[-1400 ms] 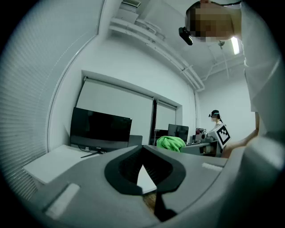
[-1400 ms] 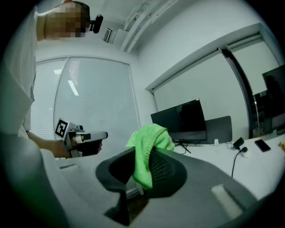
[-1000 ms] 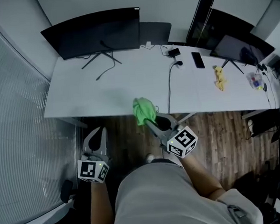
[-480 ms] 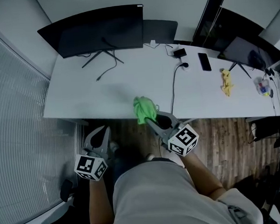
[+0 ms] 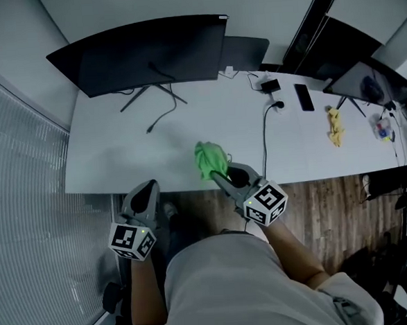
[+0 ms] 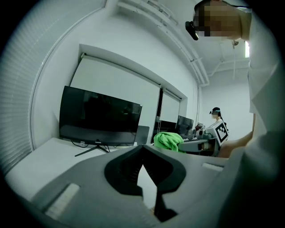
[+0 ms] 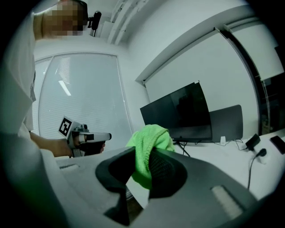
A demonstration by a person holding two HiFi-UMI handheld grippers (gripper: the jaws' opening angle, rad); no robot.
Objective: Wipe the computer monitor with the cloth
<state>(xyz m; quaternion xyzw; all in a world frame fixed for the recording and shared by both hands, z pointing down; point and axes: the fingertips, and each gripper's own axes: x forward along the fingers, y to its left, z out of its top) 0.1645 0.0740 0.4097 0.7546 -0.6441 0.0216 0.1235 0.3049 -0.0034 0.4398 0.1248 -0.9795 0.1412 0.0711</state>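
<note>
Your left gripper hangs off the near edge of the long white desk, jaws pressed together on nothing. Your right gripper is clamped on the crumpled bright green cloth, apparently just above that edge. The wide black curved monitor stands well beyond, at the desk's back.

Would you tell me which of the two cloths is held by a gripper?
The green cloth, clamped between the fingers of the right gripper at the near edge of the desk; the yellow cloth lies loose on it, far to the right.
</note>
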